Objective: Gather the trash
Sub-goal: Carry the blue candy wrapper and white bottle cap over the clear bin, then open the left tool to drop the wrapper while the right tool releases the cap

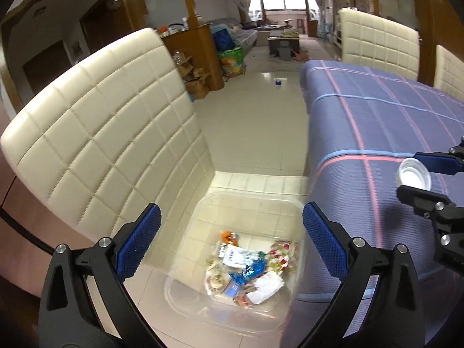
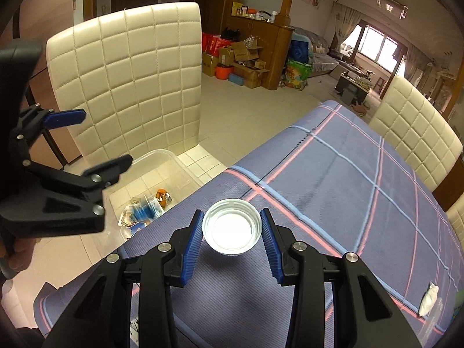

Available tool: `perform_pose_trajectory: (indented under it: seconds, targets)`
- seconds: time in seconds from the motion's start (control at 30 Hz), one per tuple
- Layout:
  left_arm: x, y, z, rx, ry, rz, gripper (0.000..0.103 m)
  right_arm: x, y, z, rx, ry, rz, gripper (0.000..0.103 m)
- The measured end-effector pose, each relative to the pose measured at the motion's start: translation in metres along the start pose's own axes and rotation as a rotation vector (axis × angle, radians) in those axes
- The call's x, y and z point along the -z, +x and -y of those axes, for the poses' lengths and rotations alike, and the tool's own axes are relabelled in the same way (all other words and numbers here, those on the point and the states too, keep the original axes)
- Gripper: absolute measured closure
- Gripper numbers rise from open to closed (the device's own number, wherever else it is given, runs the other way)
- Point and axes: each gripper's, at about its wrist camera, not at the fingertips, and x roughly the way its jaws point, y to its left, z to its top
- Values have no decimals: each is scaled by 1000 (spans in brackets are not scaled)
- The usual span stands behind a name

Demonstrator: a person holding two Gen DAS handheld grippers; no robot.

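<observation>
the left gripper [image 1: 232,240] hangs wide open and empty over the clear bin [image 1: 232,316] of wrappers, while the right gripper [image 2: 231,232] pinches a white cap [image 2: 231,230] above the counter [image 2: 333,174].

The bin [image 1: 232,261] sits on the chair seat [image 1: 252,182], just beside the tabletop [image 2: 333,179] edge, with wrappers [image 1: 249,269] inside. The left tool [image 1: 232,249] hangs over the bin. The right tool [image 2: 231,233], over the tabletop near that edge, grips a cap [image 2: 231,226].
</observation>
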Motion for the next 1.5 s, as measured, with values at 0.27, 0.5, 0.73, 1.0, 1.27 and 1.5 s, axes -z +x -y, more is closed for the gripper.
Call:
perform_pose_trajectory:
  seconds: [0.27,0.5,0.73,1.0,1.27,1.5]
  targets:
    - [15,6,-20,-16,-28,-33,6,-7,10,-17,-25,-17,-7,64]
    - [30,6,-40,-41,-63,-50,6,-15,19,-40,-55,-51,-14,64]
    - [46,3,-61,-53,-87,-59,6,-28,29,-63,-91,-74,-10,64]
    - [57,8,-76,-51,-128,-80,6,-46,43,-82,-92,-109,1,64]
    - [54,17,-82,-48,-147,-87,6,-67,64,-85,-36,-83,15,54]
    - [51,22,-76,-34,-138,-96,6,-57,65,-71,-38,-65,-6,54]
